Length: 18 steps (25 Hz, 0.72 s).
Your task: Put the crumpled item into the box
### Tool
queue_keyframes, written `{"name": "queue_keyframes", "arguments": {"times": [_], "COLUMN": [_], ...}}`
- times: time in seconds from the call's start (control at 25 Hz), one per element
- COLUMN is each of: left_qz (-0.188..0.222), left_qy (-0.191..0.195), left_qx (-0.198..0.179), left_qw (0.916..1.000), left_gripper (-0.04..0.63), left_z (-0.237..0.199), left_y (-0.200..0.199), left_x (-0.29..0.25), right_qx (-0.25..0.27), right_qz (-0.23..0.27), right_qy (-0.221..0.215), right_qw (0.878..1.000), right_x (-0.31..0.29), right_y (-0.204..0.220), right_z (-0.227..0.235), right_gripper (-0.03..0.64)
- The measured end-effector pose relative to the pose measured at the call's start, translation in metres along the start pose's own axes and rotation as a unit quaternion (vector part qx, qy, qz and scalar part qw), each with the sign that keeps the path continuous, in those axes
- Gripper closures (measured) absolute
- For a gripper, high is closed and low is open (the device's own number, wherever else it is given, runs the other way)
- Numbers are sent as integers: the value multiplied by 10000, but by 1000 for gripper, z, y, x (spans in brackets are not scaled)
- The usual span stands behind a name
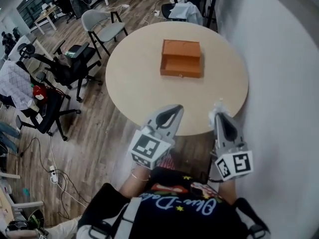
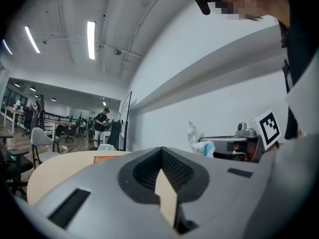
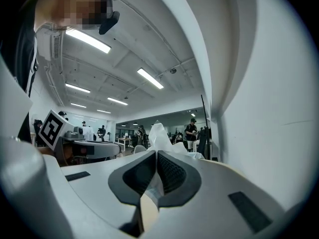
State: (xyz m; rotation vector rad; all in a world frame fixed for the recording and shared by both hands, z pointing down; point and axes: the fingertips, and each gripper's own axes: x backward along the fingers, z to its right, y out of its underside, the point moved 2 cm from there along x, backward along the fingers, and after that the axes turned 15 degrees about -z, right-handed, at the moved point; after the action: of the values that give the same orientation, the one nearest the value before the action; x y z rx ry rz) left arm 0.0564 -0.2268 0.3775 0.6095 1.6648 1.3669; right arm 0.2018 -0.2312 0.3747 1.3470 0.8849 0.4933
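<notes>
An orange open-topped box [image 1: 181,59] stands on the far half of the round beige table [image 1: 134,78]; its edge shows low in the left gripper view [image 2: 107,158]. My right gripper [image 1: 218,116] hovers over the table's near edge, shut on a crumpled white item [image 1: 218,106] that sticks out past its tips [image 3: 160,133]. The same item shows at the right in the left gripper view [image 2: 195,134]. My left gripper [image 1: 174,109] hangs beside it to the left, shut with nothing in it [image 2: 162,152]. Both are well short of the box.
A white wall [image 1: 284,59] runs close along the table's right side. Office chairs [image 1: 102,26] and a dark chair [image 1: 70,66] stand left of the table on the wooden floor. Cables and a power strip [image 1: 52,173] lie at lower left.
</notes>
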Motion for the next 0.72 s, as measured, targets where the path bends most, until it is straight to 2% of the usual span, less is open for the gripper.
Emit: {"name": "queue_keyframes", "arguments": {"times": [0.48, 0.72], "left_qz": [84, 45], "left_qy": [277, 348], "left_qx": [-44, -16], "left_qw": [9996, 9994], "left_gripper": [603, 603], "left_z": [-87, -123], "left_y": [-31, -29], "left_x": [-45, -56], "right_qx": [-32, 23], "right_qz": [-35, -109], "right_qy": [265, 310], "right_qw": [9996, 9995], "right_x": [-84, -121], "right_y": [-41, -52], "right_z": [13, 10], "right_gripper": [610, 610]}}
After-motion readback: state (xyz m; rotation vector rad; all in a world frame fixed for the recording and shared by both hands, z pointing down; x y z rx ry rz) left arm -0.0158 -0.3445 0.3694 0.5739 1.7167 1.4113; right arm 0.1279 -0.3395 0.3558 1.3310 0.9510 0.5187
